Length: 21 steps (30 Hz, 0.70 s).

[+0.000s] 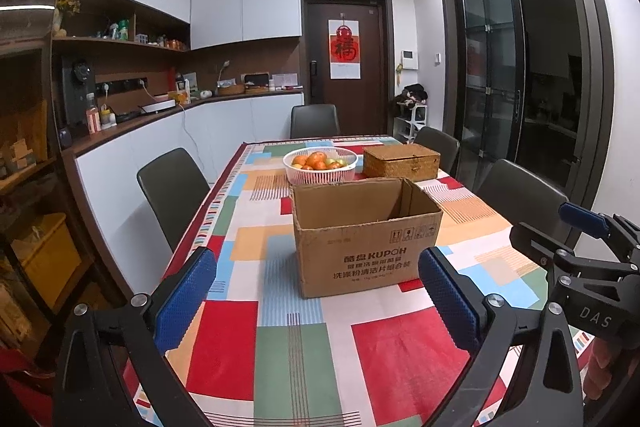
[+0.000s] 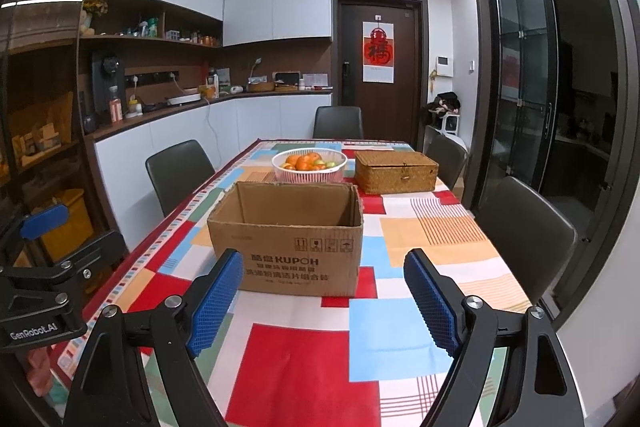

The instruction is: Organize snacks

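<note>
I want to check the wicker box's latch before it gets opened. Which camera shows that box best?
The right wrist view: the wicker box sits whole, lid closed, its front clasp visible. In the left wrist view the wicker box has its lower front corner hidden behind the cardboard box, and the clasp is harder to make out.

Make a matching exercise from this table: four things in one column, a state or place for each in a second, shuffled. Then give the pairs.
Things:
1. cardboard box
2. white basket
3. woven box
4. left tongs

States:
A. holds oranges and other fruit
B. lid closed, far right on the tablecloth
C. top flaps open, nearest the cameras
D. open, nothing between the blue pads

Pairs: 1-C, 2-A, 3-B, 4-D
</note>
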Motion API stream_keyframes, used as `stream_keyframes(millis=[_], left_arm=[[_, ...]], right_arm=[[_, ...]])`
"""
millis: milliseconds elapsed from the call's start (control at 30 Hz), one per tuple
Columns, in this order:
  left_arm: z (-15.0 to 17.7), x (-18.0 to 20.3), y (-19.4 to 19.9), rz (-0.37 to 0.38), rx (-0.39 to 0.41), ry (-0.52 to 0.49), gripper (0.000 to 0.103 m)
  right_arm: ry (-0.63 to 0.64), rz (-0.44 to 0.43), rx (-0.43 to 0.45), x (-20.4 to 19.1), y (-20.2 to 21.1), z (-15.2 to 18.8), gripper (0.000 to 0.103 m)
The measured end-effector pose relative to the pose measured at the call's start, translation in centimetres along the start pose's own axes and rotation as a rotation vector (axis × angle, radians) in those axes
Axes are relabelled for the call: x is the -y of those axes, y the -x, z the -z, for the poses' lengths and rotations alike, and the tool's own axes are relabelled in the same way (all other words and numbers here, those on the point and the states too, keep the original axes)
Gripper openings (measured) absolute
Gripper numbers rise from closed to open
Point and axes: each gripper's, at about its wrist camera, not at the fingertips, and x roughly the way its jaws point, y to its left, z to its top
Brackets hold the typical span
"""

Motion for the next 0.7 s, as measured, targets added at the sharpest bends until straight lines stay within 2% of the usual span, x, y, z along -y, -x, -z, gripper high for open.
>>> stream_keyframes(millis=[700], left_arm=[[-0.09, -0.22, 1.11, -0.026, 0.023, 0.006, 0.103]], right_arm=[[0.005, -0.012, 0.011, -0.18, 0.82, 0.12, 0.083]])
